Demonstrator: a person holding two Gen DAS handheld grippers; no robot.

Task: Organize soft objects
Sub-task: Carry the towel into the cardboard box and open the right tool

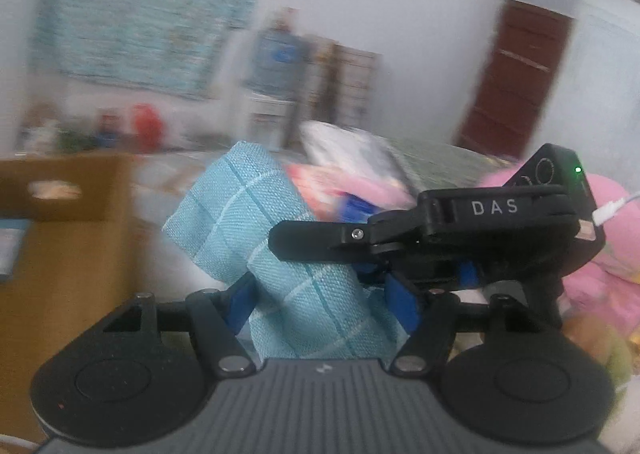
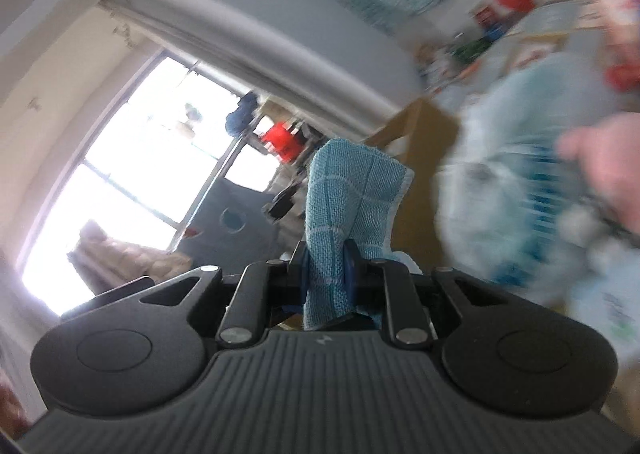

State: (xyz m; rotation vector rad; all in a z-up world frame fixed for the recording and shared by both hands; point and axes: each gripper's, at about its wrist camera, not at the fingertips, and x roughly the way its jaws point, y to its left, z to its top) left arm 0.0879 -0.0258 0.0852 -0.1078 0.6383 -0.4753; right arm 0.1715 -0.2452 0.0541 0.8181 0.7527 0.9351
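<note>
Clamped between the blue pads of both the left gripper (image 1: 324,294) and the right gripper (image 2: 327,266), the folded light-blue checked cloth (image 1: 256,230) hangs in mid-air, apparently mid-carry; next it needs lowering into the cardboard box (image 1: 64,238) nearby.

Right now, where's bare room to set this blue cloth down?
Little shows. The pale strip between the box and the cloth looks bare, though blurred. Right of the cloth is crowded: pink plush, packages.

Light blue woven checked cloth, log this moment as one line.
light blue woven checked cloth: held up | left gripper: shut on cloth | right gripper: shut on cloth | brown cardboard box: left
</note>
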